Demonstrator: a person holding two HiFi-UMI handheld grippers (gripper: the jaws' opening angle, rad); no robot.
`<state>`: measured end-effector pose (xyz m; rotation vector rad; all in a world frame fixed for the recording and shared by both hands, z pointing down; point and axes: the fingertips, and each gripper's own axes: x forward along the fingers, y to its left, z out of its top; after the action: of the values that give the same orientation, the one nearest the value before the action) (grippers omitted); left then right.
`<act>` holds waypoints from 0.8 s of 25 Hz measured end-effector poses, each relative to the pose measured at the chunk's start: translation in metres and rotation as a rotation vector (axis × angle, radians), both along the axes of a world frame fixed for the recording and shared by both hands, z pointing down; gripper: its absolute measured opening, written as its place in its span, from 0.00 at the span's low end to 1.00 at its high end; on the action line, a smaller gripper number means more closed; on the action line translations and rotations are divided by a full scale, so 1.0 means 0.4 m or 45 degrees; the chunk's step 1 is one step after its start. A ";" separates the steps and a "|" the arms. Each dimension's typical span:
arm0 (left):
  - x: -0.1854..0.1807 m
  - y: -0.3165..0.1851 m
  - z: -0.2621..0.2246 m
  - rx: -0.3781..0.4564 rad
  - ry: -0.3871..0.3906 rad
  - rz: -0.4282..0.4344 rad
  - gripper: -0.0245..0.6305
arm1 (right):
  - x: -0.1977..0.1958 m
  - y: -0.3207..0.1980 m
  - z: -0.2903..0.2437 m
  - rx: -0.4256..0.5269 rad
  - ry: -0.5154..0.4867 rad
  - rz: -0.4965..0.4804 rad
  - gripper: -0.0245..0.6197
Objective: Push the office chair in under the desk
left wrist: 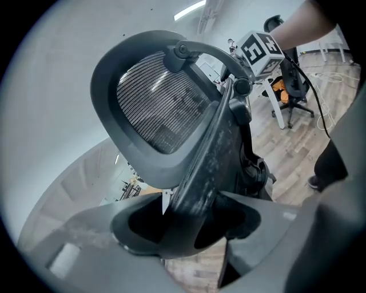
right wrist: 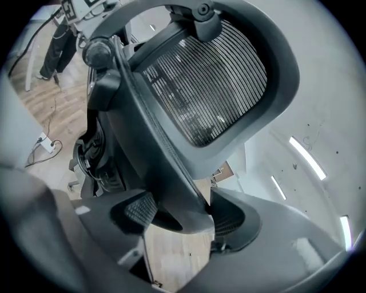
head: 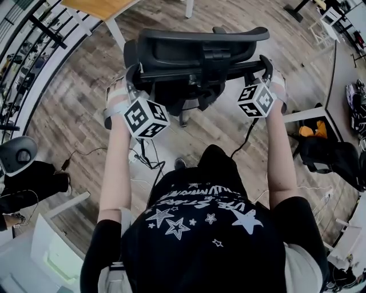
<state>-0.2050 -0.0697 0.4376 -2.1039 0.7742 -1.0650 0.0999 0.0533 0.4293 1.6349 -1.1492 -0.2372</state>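
A black office chair (head: 197, 63) stands on the wooden floor in front of me, its back and mesh headrest (head: 200, 37) towards me. A wood-topped desk (head: 100, 7) with a white leg shows at the top left, apart from the chair. My left gripper (head: 132, 77) is shut on the left edge of the backrest frame (left wrist: 211, 154), which fills the gap between its jaws. The right gripper (head: 266, 66) is shut on the right edge of the frame (right wrist: 166, 171). From each gripper view the headrest (left wrist: 160, 109) (right wrist: 211, 86) rises above the jaws of the left gripper (left wrist: 194, 220) and right gripper (right wrist: 183, 214).
Cables (head: 143, 157) trail across the floor by my feet. A white table leg (head: 303, 114), an orange item (head: 313, 130) and a black bag (head: 329, 157) sit at the right. A round grey device (head: 17, 154) is at the left. A second office chair (left wrist: 294, 86) stands further off.
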 end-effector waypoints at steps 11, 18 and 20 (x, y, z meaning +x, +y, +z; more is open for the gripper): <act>0.117 -0.071 -0.002 0.027 -0.071 -0.109 0.45 | 0.140 -0.121 -0.010 0.094 -0.002 -0.117 0.48; 0.208 -0.110 -0.017 0.068 -0.080 -0.180 0.44 | 0.251 -0.225 -0.019 0.044 -0.010 -0.179 0.48; 0.221 -0.121 -0.016 0.077 -0.097 -0.204 0.44 | 0.268 -0.245 -0.020 0.049 -0.012 -0.202 0.48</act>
<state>-0.1166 -0.1182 0.4314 -1.9649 0.9381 -1.1841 0.2072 -0.0448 0.4214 1.5808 -1.2904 -0.3555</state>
